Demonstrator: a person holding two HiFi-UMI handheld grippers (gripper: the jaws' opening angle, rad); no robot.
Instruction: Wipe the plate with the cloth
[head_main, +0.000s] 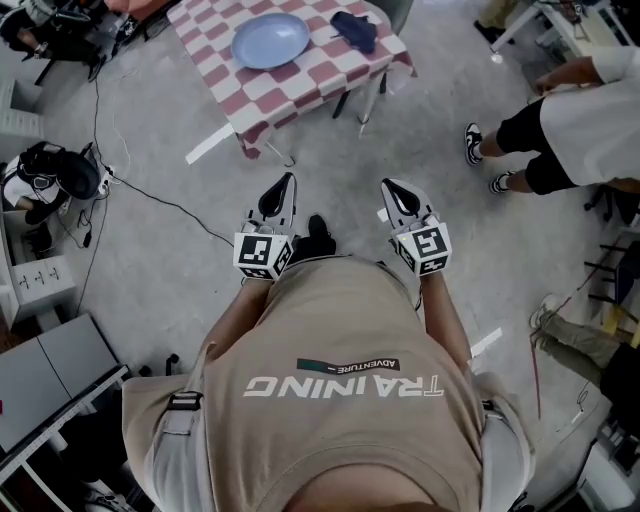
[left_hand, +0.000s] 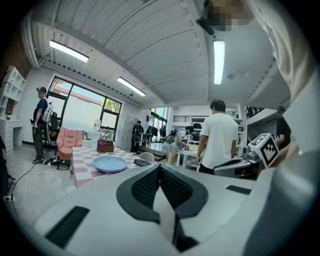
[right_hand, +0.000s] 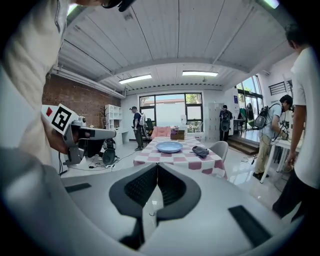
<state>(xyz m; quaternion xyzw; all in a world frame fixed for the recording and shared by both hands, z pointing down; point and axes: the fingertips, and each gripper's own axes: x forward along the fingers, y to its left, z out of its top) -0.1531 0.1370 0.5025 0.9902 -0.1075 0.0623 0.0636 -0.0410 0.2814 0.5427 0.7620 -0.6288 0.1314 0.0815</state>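
A round blue plate (head_main: 270, 40) lies on a table with a red-and-white checked cover (head_main: 300, 85), some way ahead of me across the floor. A dark crumpled cloth (head_main: 355, 30) rests on the same table to the plate's right. My left gripper (head_main: 288, 182) and right gripper (head_main: 388, 186) are held side by side in front of my body, well short of the table, both shut with nothing between the pads. The left gripper view has the plate (left_hand: 110, 164) and cloth (left_hand: 142, 162) beyond the closed left gripper (left_hand: 160, 166). The right gripper view has the plate (right_hand: 169, 147) and cloth (right_hand: 200, 151) past the closed right gripper (right_hand: 157, 165).
A person in a white shirt and dark shorts (head_main: 570, 130) stands right of the table. A black cable (head_main: 150, 195) crosses the grey floor at left, near a backpack (head_main: 50, 175). A grey chair (right_hand: 218, 149) stands at the table's side. A white tape strip (head_main: 208, 143) marks the floor.
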